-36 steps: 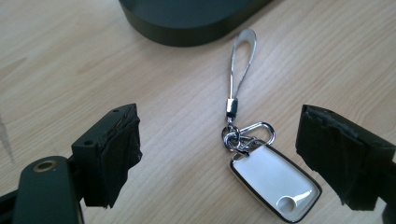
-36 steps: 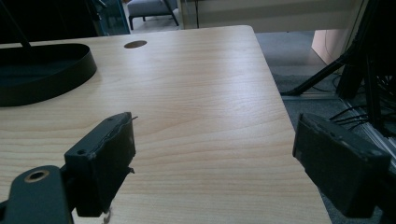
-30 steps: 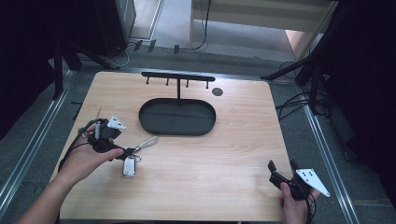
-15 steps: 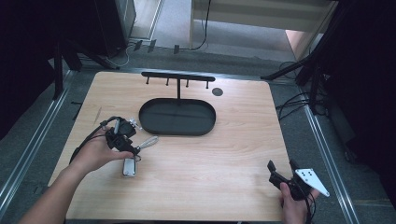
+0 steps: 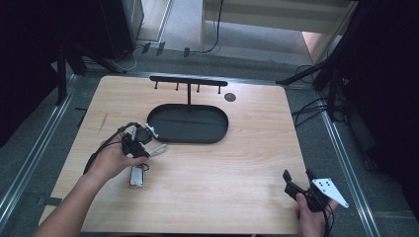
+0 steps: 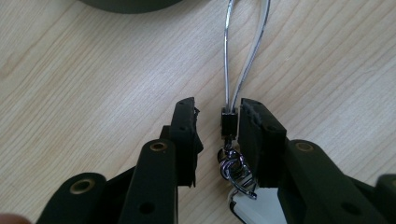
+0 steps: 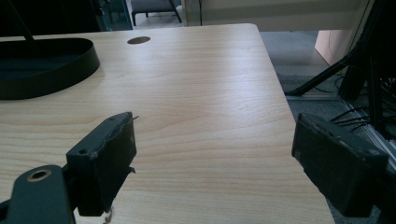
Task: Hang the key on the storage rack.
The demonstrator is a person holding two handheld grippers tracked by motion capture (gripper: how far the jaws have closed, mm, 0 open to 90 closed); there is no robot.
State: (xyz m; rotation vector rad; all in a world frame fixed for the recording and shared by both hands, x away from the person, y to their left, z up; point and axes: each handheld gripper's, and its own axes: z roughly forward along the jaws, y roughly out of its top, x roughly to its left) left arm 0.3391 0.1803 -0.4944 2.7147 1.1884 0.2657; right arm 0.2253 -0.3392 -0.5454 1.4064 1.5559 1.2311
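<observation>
High view: wooden table (image 5: 237, 163) with a black oval tray (image 5: 188, 123) at centre-back and a black hook rack (image 5: 188, 81) rising behind it. Left tool (image 5: 134, 143) is down on the table just in front of the tray's left end, over a key fob (image 5: 137, 176) with a silver wire loop (image 5: 158, 149). The fob body lies nearer the person; the loop runs from it up and right toward the tray. Right tool (image 5: 296, 185) is held at the near right corner, well apart from the fob, so the left hand is clearly the nearer one.

Left gripper view: left tool (image 6: 215, 135) jaws are partly apart, nothing clamped yet. The small black crimp (image 6: 228, 123) where the wire loop (image 6: 245, 51) joins sits between the jaws, touching or just beside the right-hand one, with a gap to the other. The loop's long axis runs straight ahead, away from the tool, toward the tray edge at the top. The metal ring (image 6: 236, 170) and white fob corner are below, back between the jaws. My guess: the next move is closing on the crimp; it's off-centre, so it may slip sideways.

Right gripper view: right tool (image 7: 212, 154) jaws wide apart, empty, above bare table; tray (image 7: 46, 65) far left.
</observation>
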